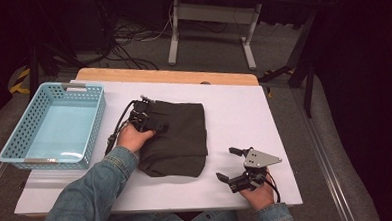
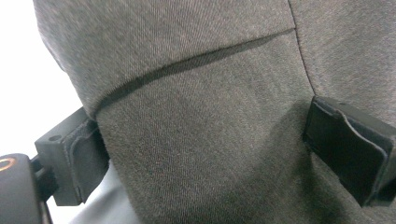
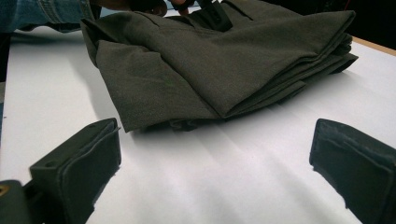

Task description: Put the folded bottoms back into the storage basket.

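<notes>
A folded dark grey garment (image 1: 177,136) lies in the middle of the white table (image 1: 239,108). My left gripper (image 1: 152,120) rests on the garment's upper left part, held by a hand in a denim sleeve. In the left gripper view its jaws stand wide apart, and the cloth (image 2: 210,116) with a seam across it spans the gap between them. My right gripper (image 1: 227,163) sits on the table at the front right, clear of the garment. It is open with only bare table between its fingers. In the right gripper view the folded stack (image 3: 210,60) lies ahead, layered edges facing me.
A light blue perforated basket (image 1: 15,143) stands at the table's left edge with nothing in it. A wooden strip (image 1: 167,74) runs along the table's far edge. Behind it are a desk's legs and cables on the floor.
</notes>
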`<state>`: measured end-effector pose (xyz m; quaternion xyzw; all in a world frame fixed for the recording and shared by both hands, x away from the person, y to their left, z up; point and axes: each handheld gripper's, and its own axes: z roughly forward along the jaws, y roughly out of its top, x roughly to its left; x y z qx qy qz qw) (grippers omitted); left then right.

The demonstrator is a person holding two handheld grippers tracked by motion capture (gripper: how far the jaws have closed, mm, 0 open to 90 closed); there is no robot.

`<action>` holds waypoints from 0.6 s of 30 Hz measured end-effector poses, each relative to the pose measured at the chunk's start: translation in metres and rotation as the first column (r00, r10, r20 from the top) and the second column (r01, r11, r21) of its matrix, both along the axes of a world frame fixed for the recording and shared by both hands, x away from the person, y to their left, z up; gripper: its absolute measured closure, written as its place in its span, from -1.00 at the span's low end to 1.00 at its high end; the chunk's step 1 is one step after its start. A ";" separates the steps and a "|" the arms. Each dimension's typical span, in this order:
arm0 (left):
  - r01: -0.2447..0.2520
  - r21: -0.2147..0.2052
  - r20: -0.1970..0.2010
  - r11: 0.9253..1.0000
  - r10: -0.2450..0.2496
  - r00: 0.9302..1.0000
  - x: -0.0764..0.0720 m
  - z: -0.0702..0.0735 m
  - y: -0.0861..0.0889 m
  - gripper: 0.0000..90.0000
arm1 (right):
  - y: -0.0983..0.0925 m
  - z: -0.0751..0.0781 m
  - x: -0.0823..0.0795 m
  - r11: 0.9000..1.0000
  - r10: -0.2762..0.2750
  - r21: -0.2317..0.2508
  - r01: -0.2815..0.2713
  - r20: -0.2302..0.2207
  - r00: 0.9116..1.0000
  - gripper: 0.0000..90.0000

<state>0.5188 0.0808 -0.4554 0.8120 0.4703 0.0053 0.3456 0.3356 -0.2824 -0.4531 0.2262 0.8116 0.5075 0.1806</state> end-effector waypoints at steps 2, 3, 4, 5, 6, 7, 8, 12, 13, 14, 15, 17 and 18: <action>-0.002 -0.009 -0.016 1.000 0.002 1.000 0.001 -0.001 0.000 -0.88 | 0.000 0.000 0.000 1.000 0.000 -0.001 0.000 0.000 1.000 -0.94; -0.003 -0.014 -0.017 1.000 0.003 1.000 0.000 -0.002 -0.001 -0.88 | 0.000 0.000 0.000 1.000 0.001 -0.001 -0.001 0.000 1.000 -0.94; 0.003 -0.009 -0.013 1.000 -0.003 1.000 0.000 -0.002 -0.002 -0.91 | 0.000 0.000 0.000 1.000 0.002 -0.002 -0.002 0.000 1.000 -0.94; 0.003 -0.009 -0.013 1.000 -0.003 1.000 0.000 -0.002 -0.002 -0.92 | 0.000 0.000 0.000 1.000 0.003 -0.002 -0.003 0.000 1.000 -0.94; 0.002 -0.008 -0.011 1.000 -0.002 1.000 0.000 -0.003 -0.003 -0.94 | 0.000 0.000 0.000 1.000 0.003 -0.002 -0.003 0.001 1.000 -0.94; 0.003 -0.008 -0.009 1.000 -0.003 1.000 0.000 -0.003 -0.003 -0.94 | 0.000 0.000 0.000 1.000 0.003 -0.002 -0.003 0.001 1.000 -0.94; 0.002 -0.007 -0.007 1.000 -0.002 1.000 -0.001 -0.003 -0.003 -0.95 | 0.000 0.000 0.000 1.000 0.003 -0.002 -0.003 0.001 1.000 -0.94; -0.024 0.002 0.004 1.000 0.024 1.000 -0.003 -0.004 -0.007 -0.98 | 0.000 0.000 0.000 1.000 0.000 -0.004 0.000 0.001 1.000 -0.94; -0.026 0.003 0.006 1.000 0.026 1.000 -0.003 -0.004 -0.007 -0.98 | 0.000 0.000 0.000 1.000 -0.001 -0.003 0.001 0.001 1.000 -0.93; -0.030 0.001 0.014 1.000 0.030 0.999 -0.003 -0.005 -0.008 -0.98 | 0.000 0.000 0.000 1.000 -0.001 -0.003 0.001 0.001 1.000 -0.93; -0.035 -0.001 0.020 0.999 0.035 0.999 -0.004 -0.005 -0.008 -0.99 | 0.000 0.000 0.000 1.000 -0.001 -0.003 0.001 0.001 1.000 -0.93; -0.039 0.004 0.029 0.999 0.038 0.999 -0.005 -0.005 -0.008 -0.99 | 0.000 0.000 0.000 1.000 -0.001 -0.003 0.001 0.001 1.000 -0.93; -0.044 -0.001 0.035 0.999 0.044 0.998 -0.006 -0.006 -0.008 -0.98 | 0.000 0.000 0.000 1.000 0.000 -0.003 0.000 0.001 1.000 -0.93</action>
